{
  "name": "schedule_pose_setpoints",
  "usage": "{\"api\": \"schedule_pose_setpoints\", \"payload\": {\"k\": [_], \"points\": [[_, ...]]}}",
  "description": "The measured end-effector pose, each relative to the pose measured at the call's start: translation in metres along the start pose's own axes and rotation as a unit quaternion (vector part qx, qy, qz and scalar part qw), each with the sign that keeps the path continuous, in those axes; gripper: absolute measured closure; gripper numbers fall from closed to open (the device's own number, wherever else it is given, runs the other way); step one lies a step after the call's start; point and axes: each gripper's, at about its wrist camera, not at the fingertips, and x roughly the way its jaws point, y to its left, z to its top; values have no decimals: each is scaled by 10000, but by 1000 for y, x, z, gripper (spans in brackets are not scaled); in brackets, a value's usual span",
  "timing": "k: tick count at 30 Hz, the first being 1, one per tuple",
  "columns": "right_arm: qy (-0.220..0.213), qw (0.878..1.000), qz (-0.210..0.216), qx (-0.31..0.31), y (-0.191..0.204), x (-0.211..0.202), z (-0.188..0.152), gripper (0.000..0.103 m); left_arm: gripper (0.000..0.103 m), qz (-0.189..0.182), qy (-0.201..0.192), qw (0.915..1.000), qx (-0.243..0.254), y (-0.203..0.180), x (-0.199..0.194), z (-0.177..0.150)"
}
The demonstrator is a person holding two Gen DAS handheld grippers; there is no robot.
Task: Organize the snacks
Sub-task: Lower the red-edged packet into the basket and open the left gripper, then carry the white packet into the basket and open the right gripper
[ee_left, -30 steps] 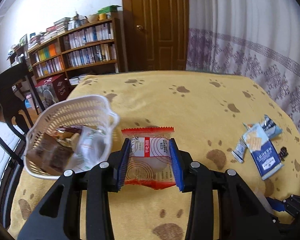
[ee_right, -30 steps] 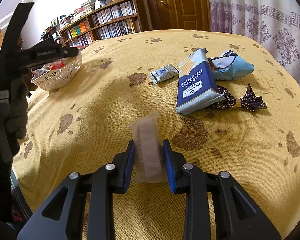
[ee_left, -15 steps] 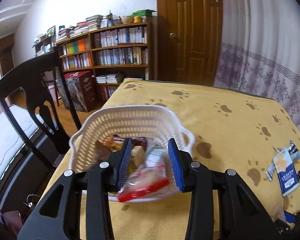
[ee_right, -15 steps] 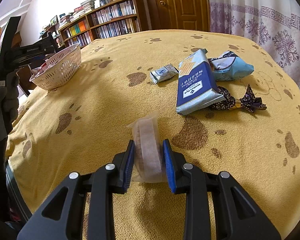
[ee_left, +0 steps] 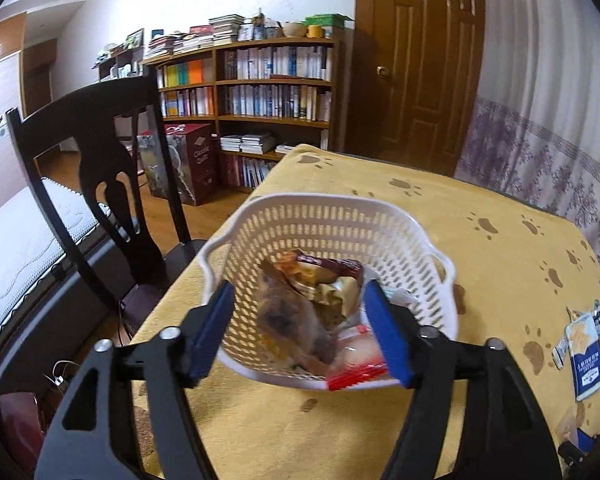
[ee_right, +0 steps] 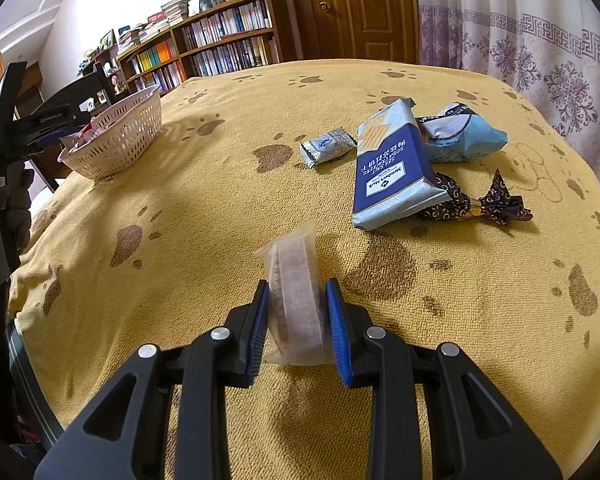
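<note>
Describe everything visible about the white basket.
The white basket is slotted plastic with a rolled rim and side handles. It sits upright near the corner of the yellow paw-print tablecloth, by the dark chair. Several wrapped snacks lie piled inside; a red-edged packet overhangs its near rim. The left hand-held gripper, open, straddles that near edge.

basket: white perforated plastic basket [ee_right: 118, 136] at the yellow paw-print tablecloth's [ee_right: 220, 208] left edge
snacks in basket: wrapped snacks [ee_left: 312, 308] inside
loose packets: blue cracker packet [ee_right: 392, 176] near the right edge
</note>
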Motion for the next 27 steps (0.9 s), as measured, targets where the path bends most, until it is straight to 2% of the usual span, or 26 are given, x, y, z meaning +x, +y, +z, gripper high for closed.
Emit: {"api": "schedule_pose_setpoints", "payload": {"k": [5, 10, 14, 19, 27], "points": [[-1, 10000, -20, 82, 1, 0, 1, 74, 21, 76, -22, 9997, -230, 16, -1, 0], [36, 9980, 421, 463, -2, -1, 6, 74, 18, 148, -81, 9986, -499, 36, -3, 1], [-10, 9970, 625, 459, 8, -1, 15, 74, 17, 123, -102, 9978, -645, 44, -4, 3], [-99, 9951, 903, 377, 27, -1, 31, 74, 15, 107, -114, 9977, -664, 46, -4, 3], [-301, 9900, 1358, 239, 63, 6, 76, 74, 13, 38, -130, 9986, -520, 42, -6, 4]]}}
